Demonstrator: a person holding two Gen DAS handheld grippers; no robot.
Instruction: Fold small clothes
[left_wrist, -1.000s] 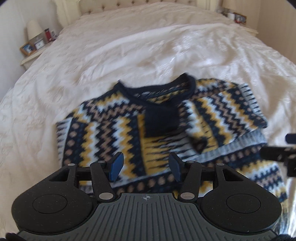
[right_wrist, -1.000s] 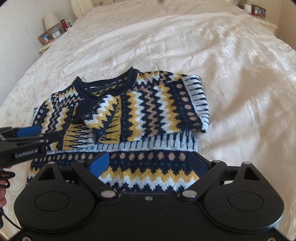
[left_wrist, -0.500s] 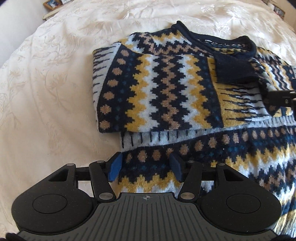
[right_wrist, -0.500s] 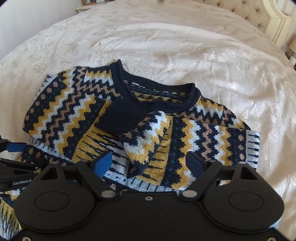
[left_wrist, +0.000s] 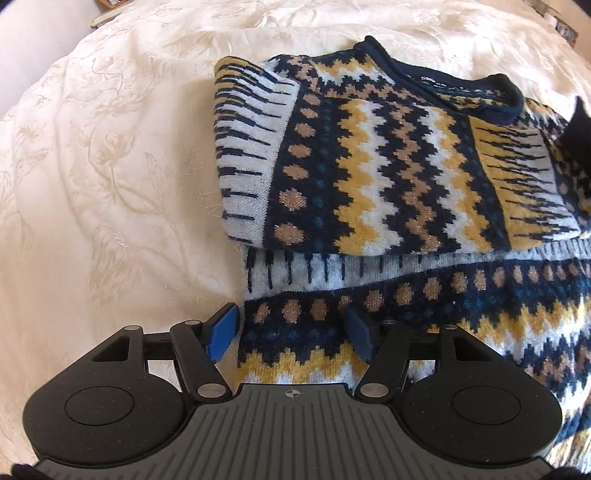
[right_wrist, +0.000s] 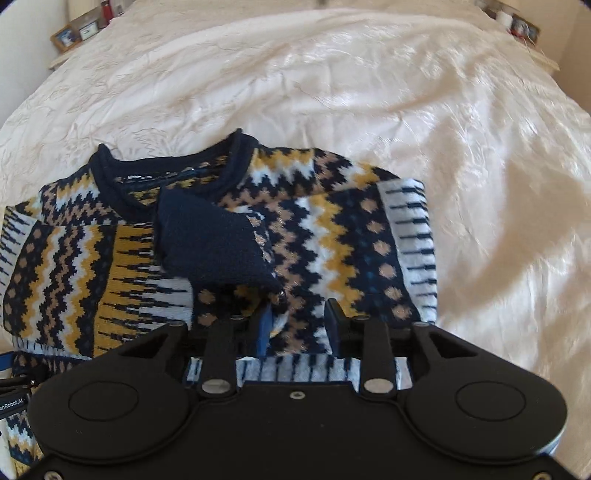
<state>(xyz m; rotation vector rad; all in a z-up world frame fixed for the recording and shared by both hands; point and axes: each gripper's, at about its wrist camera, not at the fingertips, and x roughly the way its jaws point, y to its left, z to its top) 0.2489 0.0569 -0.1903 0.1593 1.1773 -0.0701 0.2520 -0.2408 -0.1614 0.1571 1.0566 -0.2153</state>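
so we've got the patterned knit sweater (left_wrist: 388, 177) lying flat on the cream bedspread (left_wrist: 110, 166), both sleeves already folded in across the chest. navy, mustard, tan and white zigzags all over it.

our left gripper (left_wrist: 291, 332) has its jaws spread wide, nothing pinched. the sweater's lower left edge sits right between them: the blue left pad (left_wrist: 221, 332) is just off the side edge of the knit, over bare bedspread, and the dark right pad (left_wrist: 360, 338) is over the dotted band. whether the pads are actually touching the fabric we can't tell. straight ahead of the jaws is the folded left sleeve with its white-and-navy striped bit, and the navy collar (left_wrist: 461, 88) is further out past that, off to the right.

our right gripper (right_wrist: 297, 326) is narrower, jaws partway closed with a bunch of the folded right sleeve sitting between them. looks like it may be pinching that fabric but a gap still shows, so we can't say it's clamped. the navy cuff (right_wrist: 214, 243) of that sleeve flops just ahead and to the left of the jaws. collar is beyond that, same side.

a couple of picture frames (right_wrist: 74, 33) sit on a bedside surface way out past the sweater, far left of the right jaws.
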